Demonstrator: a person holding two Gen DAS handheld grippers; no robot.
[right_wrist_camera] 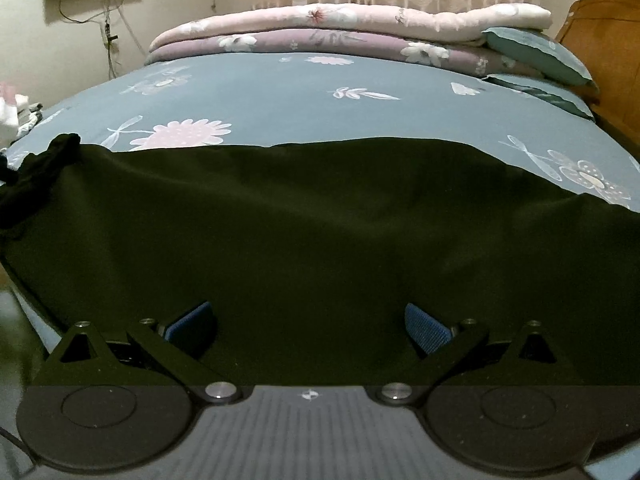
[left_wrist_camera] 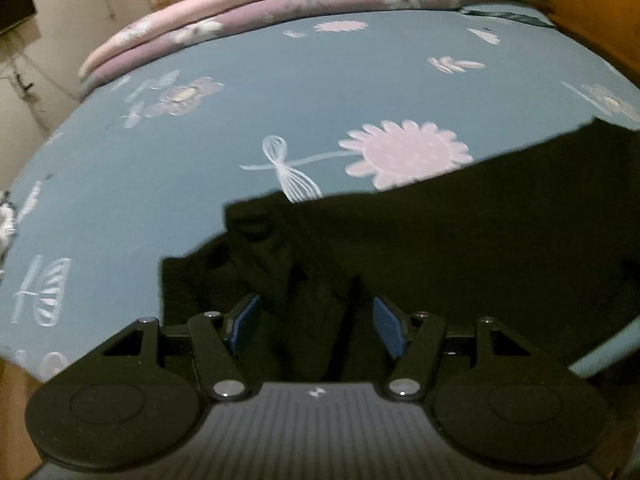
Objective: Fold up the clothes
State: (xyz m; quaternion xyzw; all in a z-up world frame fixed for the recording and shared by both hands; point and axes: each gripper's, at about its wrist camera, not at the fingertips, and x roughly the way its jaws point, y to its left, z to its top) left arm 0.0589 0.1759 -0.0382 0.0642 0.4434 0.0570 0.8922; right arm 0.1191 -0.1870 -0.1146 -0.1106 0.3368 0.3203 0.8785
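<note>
A dark garment [right_wrist_camera: 320, 216] lies spread wide and mostly flat across the near half of the bed, and its left end is bunched into a rumpled knot [right_wrist_camera: 40, 168]. In the left wrist view the same garment [left_wrist_camera: 440, 240] shows a creased, stepped corner on the blue sheet. My left gripper [left_wrist_camera: 316, 312] hovers over that creased part, blue pads [left_wrist_camera: 244, 324] apart and nothing pinched between them. My right gripper [right_wrist_camera: 310, 320] stands wide open over the garment's near edge, its pads [right_wrist_camera: 426, 326] clear of the cloth.
The bed has a blue flowered sheet [right_wrist_camera: 280, 92]. Folded pink and purple quilts [right_wrist_camera: 320, 32] lie along its far side, with teal pillows [right_wrist_camera: 536, 52] and a wooden headboard [right_wrist_camera: 600, 28] at the right. A small pile of clothes [right_wrist_camera: 16, 116] sits at the left edge.
</note>
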